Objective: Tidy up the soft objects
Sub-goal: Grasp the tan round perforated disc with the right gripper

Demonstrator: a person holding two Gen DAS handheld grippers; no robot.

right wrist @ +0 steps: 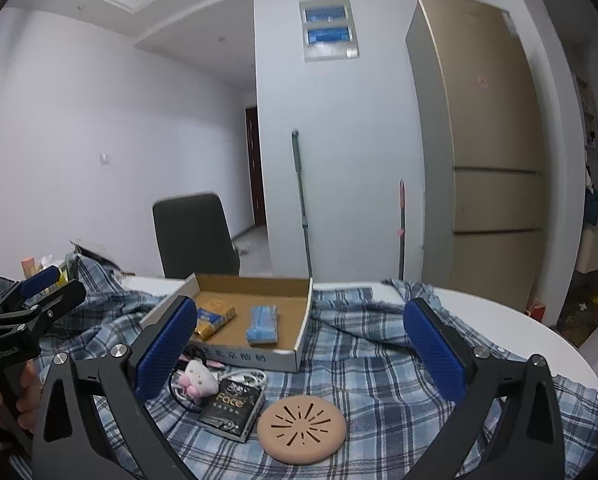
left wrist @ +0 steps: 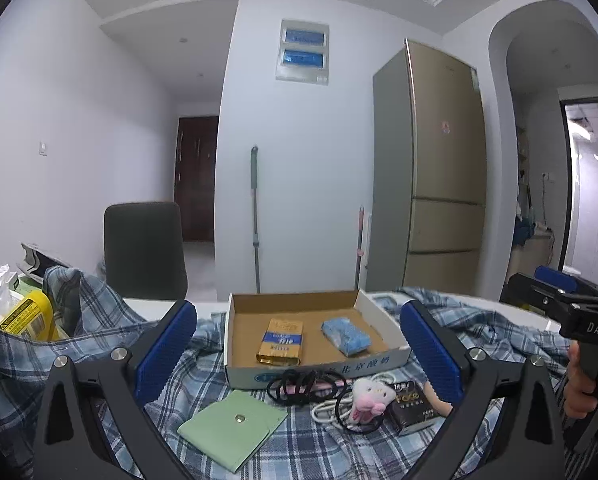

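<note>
Both tongs are spread wide, nothing clamped: left gripper (left wrist: pixel 299 354), right gripper (right wrist: pixel 299 354). Cardboard box (left wrist: pixel 373 322) is seen frame centre, plush toy (left wrist: pixel 369 398) lower centre on plaid cloth (left wrist: pixel 319 452).

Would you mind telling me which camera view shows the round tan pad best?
The right wrist view: the round tan pad lies whole on the plaid cloth, slits visible. In the left wrist view only a sliver peeks past a finger.
</note>
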